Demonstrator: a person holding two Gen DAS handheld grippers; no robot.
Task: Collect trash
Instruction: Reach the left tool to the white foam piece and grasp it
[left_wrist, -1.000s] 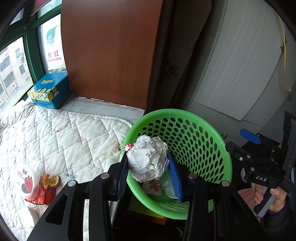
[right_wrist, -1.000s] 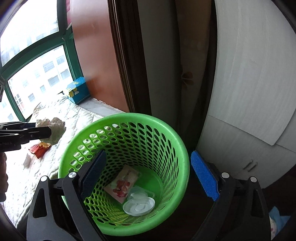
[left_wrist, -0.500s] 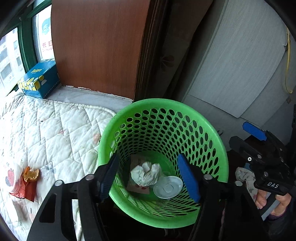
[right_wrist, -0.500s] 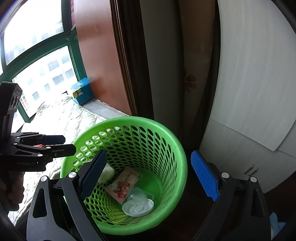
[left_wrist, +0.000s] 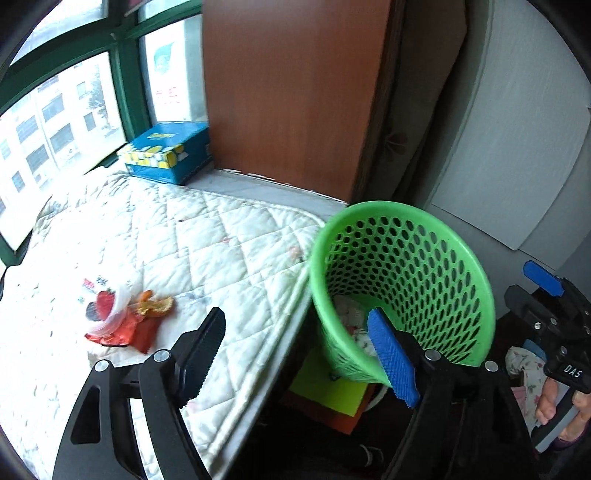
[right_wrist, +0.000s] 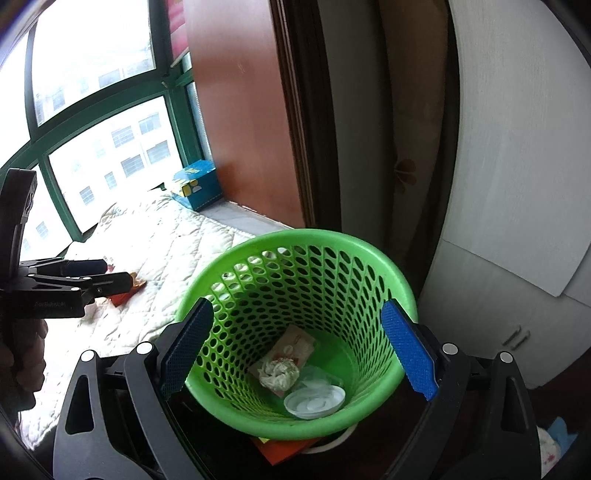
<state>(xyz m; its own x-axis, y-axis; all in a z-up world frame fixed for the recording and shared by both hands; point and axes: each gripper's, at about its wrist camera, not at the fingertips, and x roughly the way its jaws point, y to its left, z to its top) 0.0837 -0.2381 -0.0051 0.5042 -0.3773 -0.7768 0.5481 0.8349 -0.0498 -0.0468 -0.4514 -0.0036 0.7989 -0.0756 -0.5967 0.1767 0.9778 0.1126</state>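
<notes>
A green perforated basket (left_wrist: 458, 236) (right_wrist: 295, 240) stands beside the quilted mattress (left_wrist: 192, 240). Inside it lie a crumpled white paper ball (right_wrist: 279, 373), a red-printed wrapper (right_wrist: 295, 341) and a white plastic lid (right_wrist: 314, 398). On the mattress lie a red-and-white plastic wrapper (left_wrist: 105, 314) and an orange peel (left_wrist: 155, 306). My left gripper (left_wrist: 299, 354) is open and empty, over the mattress edge next to the basket; it also shows in the right wrist view (right_wrist: 99, 271). My right gripper (right_wrist: 299, 347) is open and empty, above the basket's near rim; it shows at the left wrist view's right edge (left_wrist: 546, 295).
A blue and yellow box (left_wrist: 168, 151) sits on the window sill by the green-framed window (right_wrist: 110, 122). A brown wooden panel (left_wrist: 288, 92) and a pale cabinet (right_wrist: 517, 147) stand behind the basket. Yellow and red sheets (left_wrist: 328, 398) lie under the basket.
My left gripper opened and let the paper ball fall into the basket. It then swung left, away from the basket toward the mattress. The right gripper barely moved.
</notes>
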